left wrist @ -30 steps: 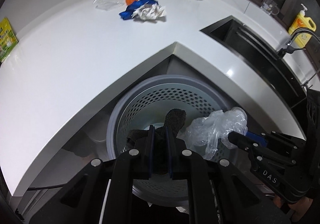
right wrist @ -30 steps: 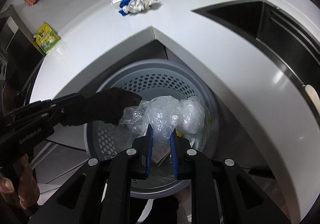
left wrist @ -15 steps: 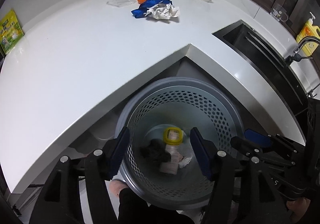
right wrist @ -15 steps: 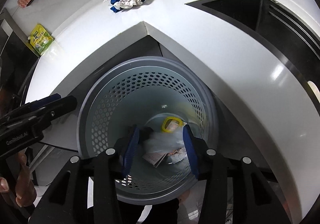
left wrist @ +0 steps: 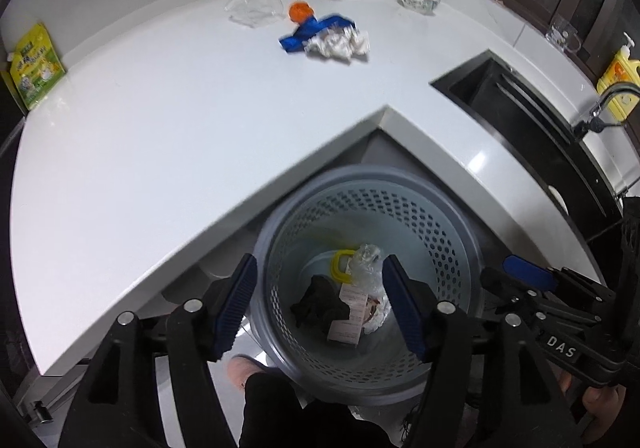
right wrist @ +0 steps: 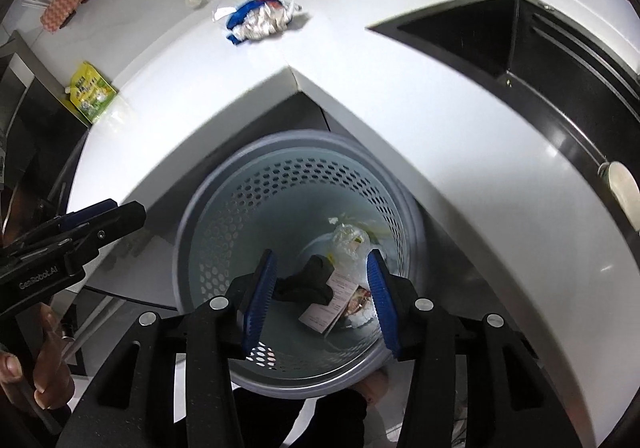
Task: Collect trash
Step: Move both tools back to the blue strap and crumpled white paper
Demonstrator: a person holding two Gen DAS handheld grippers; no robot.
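Over the grey perforated plastic bin: both loads dropped.

Left hand-held gripper and right hand-held gripper hang above the bin's mouth, jaws opening, nothing between them, so released trash falls inside. A second ago they pinched the black cloth and clear plastic bag; both now lie on the bin's floor. Beyond the bin, blue-and-white crumpled wrappers wait on the white bench.

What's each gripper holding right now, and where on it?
Nothing. Left gripper and right gripper are opening, empty, above the bin; the black rag and clear bag lie inside.
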